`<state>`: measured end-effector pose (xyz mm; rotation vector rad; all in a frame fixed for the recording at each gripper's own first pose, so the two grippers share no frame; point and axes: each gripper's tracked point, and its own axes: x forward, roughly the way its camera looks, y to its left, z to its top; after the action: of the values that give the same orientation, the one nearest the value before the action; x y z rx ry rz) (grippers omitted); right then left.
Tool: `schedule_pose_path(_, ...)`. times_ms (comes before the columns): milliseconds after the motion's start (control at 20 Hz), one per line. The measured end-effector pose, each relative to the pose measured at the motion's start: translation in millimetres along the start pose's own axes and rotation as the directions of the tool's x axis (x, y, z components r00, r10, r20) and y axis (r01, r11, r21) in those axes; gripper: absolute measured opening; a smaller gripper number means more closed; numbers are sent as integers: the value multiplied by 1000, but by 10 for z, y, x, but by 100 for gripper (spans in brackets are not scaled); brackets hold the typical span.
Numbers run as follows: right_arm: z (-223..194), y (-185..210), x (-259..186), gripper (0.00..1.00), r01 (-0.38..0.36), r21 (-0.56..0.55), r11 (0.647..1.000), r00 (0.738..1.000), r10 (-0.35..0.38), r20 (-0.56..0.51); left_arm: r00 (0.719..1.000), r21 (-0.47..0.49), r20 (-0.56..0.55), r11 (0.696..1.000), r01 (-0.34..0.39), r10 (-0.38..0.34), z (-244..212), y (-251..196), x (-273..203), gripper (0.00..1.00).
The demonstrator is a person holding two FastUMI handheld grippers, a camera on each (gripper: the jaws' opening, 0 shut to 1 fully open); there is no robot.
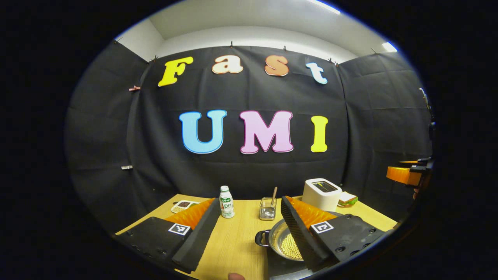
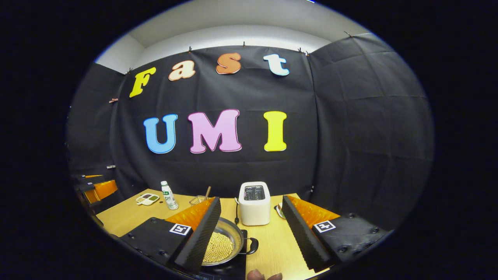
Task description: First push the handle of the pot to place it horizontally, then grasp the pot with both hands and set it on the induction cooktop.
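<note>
A steel pot (image 1: 286, 243) holding pale beans rests on a black induction cooktop (image 1: 282, 269) at the near right of the wooden table. Its black loop handle (image 1: 261, 238) points left. My left gripper (image 1: 249, 200) is open, and its right finger overlaps the pot's right side without gripping it. In the right gripper view the pot (image 2: 225, 242) lies at the lower left on the cooktop (image 2: 235, 268), a handle (image 2: 252, 245) sticking out to the right. My right gripper (image 2: 251, 199) is open too, its left finger covering the pot's left part.
On the table (image 1: 237, 237) stand a small milk bottle (image 1: 226, 202), a glass jar with sticks (image 1: 267, 209), a white toaster (image 1: 321, 193), a sandwich (image 1: 347, 199) and a compartment dish (image 1: 183, 205). The toaster (image 2: 254, 203) stands just behind the pot.
</note>
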<state>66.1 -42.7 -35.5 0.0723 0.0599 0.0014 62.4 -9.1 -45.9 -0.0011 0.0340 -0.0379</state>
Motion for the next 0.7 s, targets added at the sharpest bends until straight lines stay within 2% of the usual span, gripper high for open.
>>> schedule_pose_path(100, 144, 30, -141, 98, -9, -7, 1000, 998, 9, 65, 999, 3, 33, 1000, 0, 0, 80, -25, -150, 99)
schedule_pose_path(300, 319, 0, -411, 98, 21, -79, 997, 984, -7, 178, 997, -10, 75, 1000, 7, -6, 101, -115, -392, 96)
schedule_pose_path(700, 76, -46, -644, 99, 20, -72, 997, 985, -8, 171, 991, 29, 130, 999, -42, 38, -49, -136, -709, 96)
